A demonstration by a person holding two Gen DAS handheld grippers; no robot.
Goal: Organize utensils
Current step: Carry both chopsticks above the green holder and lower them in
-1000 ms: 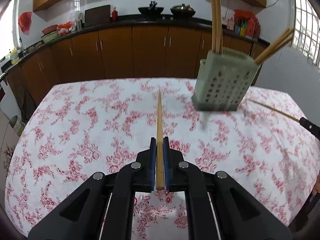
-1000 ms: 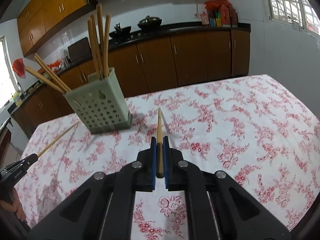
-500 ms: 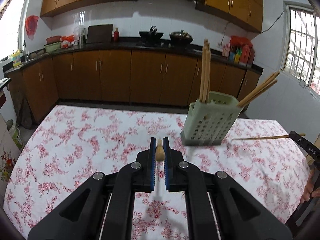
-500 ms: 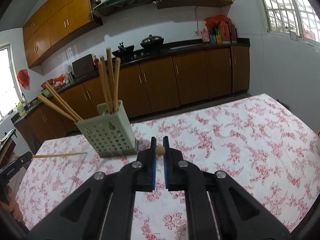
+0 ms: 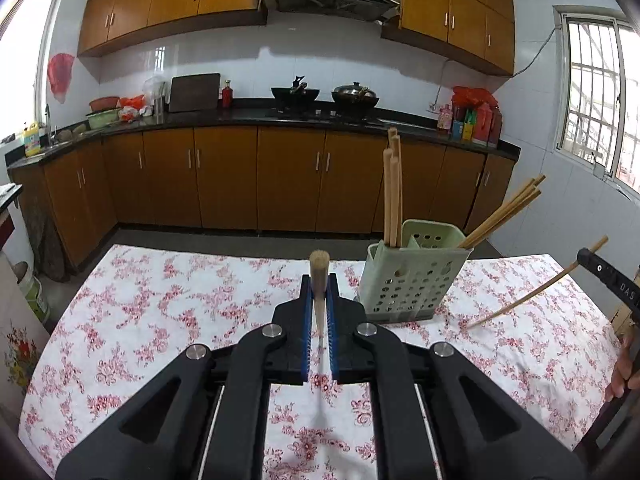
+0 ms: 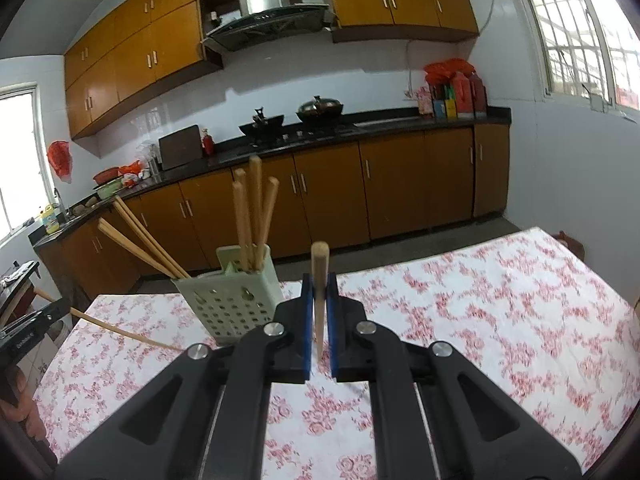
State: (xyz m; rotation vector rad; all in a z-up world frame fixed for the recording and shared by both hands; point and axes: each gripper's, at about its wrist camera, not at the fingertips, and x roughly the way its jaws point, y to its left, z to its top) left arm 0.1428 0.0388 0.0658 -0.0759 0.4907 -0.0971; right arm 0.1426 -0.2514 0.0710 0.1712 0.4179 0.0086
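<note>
In the left wrist view my left gripper is shut on a wooden chopstick. Its thick end sticks up above the blue pads and its thin end points down at the cloth. My right gripper is shut on a second chopstick in the same way. A pale green perforated holder stands between the two grippers on the flowered tablecloth. It has several chopsticks in it, some upright and some leaning out. Each view shows the other gripper's chopstick slanting down, its tip near the holder's base.
The table's far edge faces a floor strip and brown kitchen cabinets. A person's fingers show at the right rim. The white wall and a window lie to the right.
Both grippers have risen and tipped upward, so more of the kitchen shows. The held chopsticks have swung from lying forward to slanting, thick ends up and thin tips toward the cloth.
</note>
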